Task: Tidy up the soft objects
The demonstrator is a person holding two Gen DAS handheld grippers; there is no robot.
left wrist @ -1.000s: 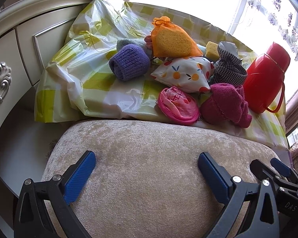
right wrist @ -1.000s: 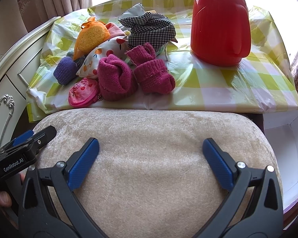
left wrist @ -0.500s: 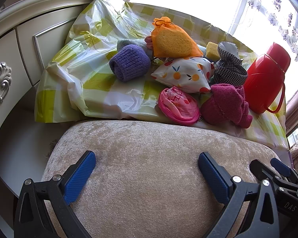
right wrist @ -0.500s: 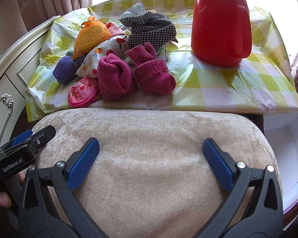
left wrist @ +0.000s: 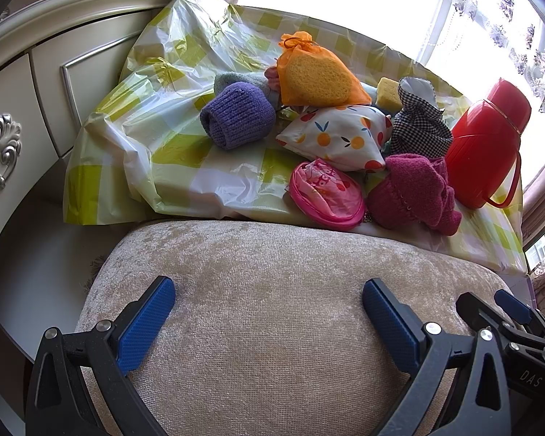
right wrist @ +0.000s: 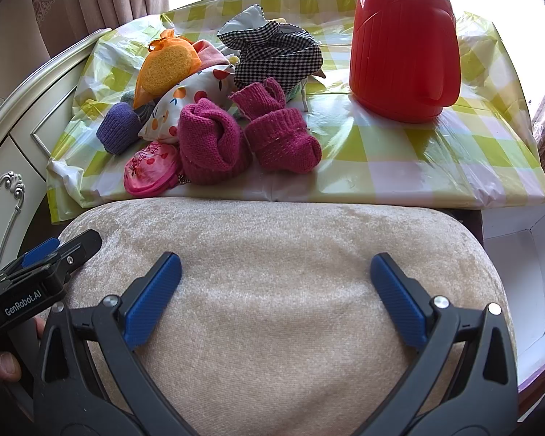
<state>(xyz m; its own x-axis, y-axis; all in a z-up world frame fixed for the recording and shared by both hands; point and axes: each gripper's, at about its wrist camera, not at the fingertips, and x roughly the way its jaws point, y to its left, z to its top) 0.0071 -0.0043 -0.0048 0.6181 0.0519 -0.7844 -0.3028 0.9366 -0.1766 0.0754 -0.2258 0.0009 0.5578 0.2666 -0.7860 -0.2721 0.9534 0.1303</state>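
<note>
Both grippers, left [left wrist: 269,312] and right [right wrist: 276,287], hang wide open over the beige cushion [right wrist: 272,272], holding nothing. Socks [right wrist: 214,145], pouches [left wrist: 327,192] and a sponge bag [left wrist: 316,76] sit piled on the checkered tablecloth [right wrist: 436,152] beside a red thermos [right wrist: 403,43].

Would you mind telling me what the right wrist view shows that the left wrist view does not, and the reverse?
Only the right wrist view shows the open white cardboard box beside the stool, and the two magenta knitted socks as separate pieces. Only the left wrist view shows the small loose yellow sponge block behind the pile. Both show the beige velvet stool cushion, the green-checked plastic tablecloth, the red plastic thermos jug, the rolled purple knitted sock, and each gripper's jaws wide open and empty.
</note>
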